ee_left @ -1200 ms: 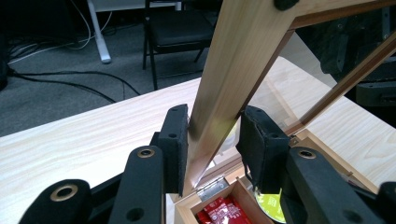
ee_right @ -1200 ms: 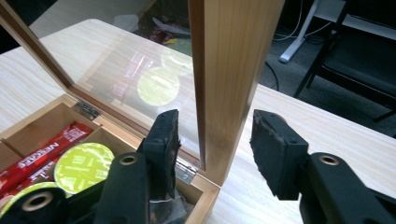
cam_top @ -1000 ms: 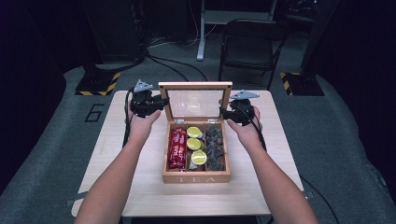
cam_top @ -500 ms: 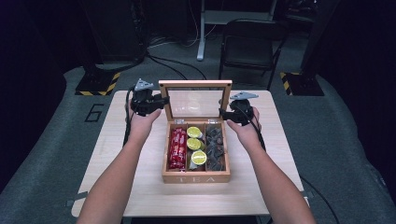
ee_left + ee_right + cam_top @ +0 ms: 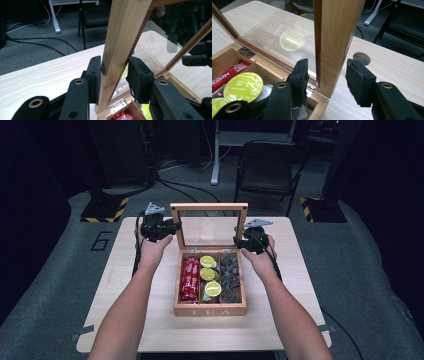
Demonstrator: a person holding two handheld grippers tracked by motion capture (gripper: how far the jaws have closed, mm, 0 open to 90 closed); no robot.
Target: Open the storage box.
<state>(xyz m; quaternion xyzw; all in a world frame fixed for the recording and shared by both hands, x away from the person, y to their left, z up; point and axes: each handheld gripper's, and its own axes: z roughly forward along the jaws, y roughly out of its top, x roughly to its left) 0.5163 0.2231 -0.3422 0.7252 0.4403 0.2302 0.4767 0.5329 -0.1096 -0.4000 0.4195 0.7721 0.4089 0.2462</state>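
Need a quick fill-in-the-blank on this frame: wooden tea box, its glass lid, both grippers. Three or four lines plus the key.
1. The glass-paned wooden lid of the wooden tea box stands ____.
2. The left gripper is shut on the lid's wooden ____.
3. The round yellow-green capsules lie in the ____ compartment.
4. The red sachets lie in the ____ compartment in the high view.

Missing words: open; frame; middle; left

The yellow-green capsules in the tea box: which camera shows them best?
The high view: all three capsules lie in the box's middle compartment. The right gripper view shows one lid close up and another's edge. The left gripper view shows a yellow-green sliver.
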